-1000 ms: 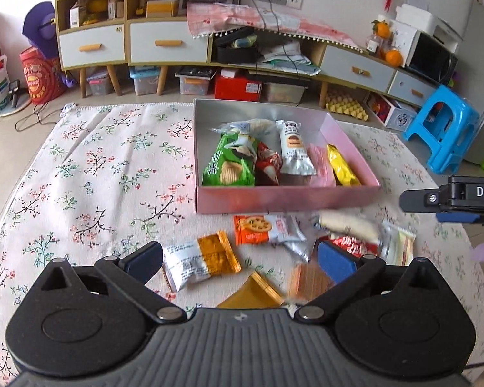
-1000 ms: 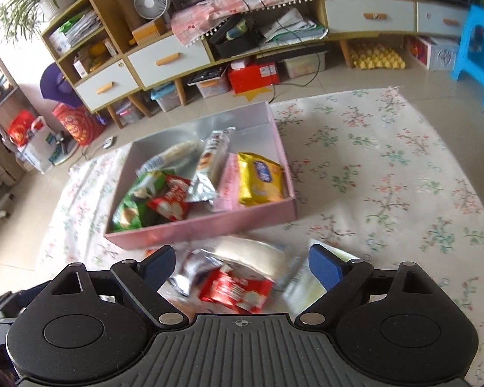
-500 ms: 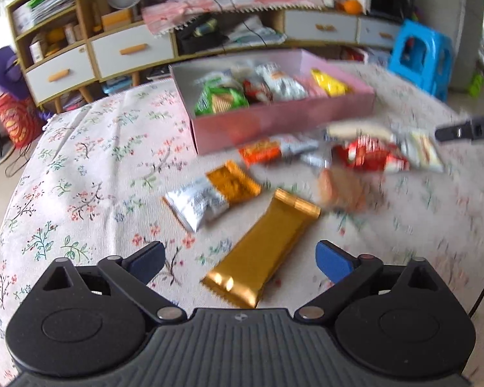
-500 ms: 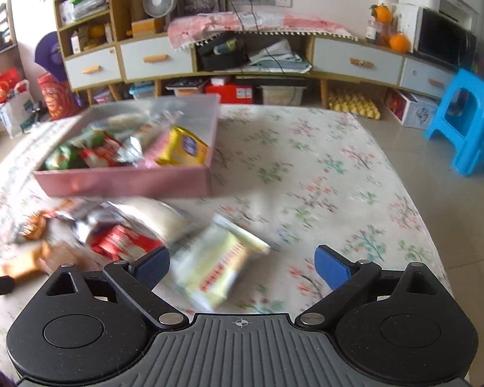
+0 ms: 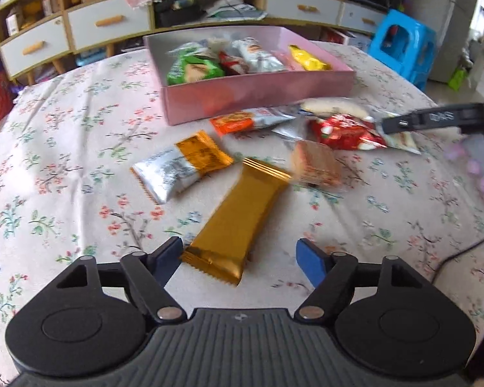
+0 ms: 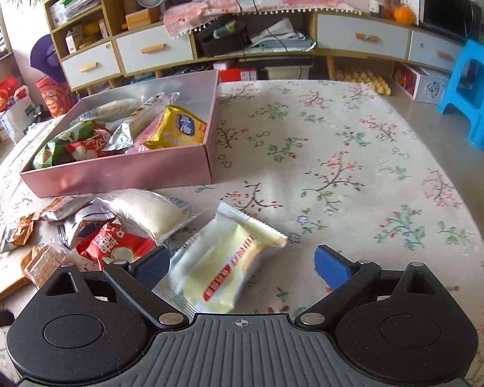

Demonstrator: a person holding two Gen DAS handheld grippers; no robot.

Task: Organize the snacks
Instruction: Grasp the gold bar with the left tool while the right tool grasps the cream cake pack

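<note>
Two grippers hang low over a table under a cream floral tablecloth [image 6: 355,161]. The left gripper [image 5: 238,258] has its blue pads spread wide, with the near end of a long gold foil bar [image 5: 238,219] lying between them, the left pad just beside its corner. The right gripper [image 6: 242,266] is likewise spread, a pale yellow pillow packet with a red printed band [image 6: 222,267] lying between its pads; the lettering is too blurred to read. To that packet's right the cloth runs bare to the table's edge. On its left lies a heap of loose snacks, among them a red packet with white Chinese characters [image 6: 113,245] and a clear-wrapped white cake [image 6: 148,214]. Behind stands the shallow pink cardboard box [image 6: 129,174], already holding several packets, including a yellow bag with a blue round label [image 6: 180,129]. A silver-and-orange packet [image 5: 180,164] lies left of the gold bar. Beyond are a low cabinet with white drawers [image 6: 364,37] and a blue plastic stool [image 6: 474,93].
</note>
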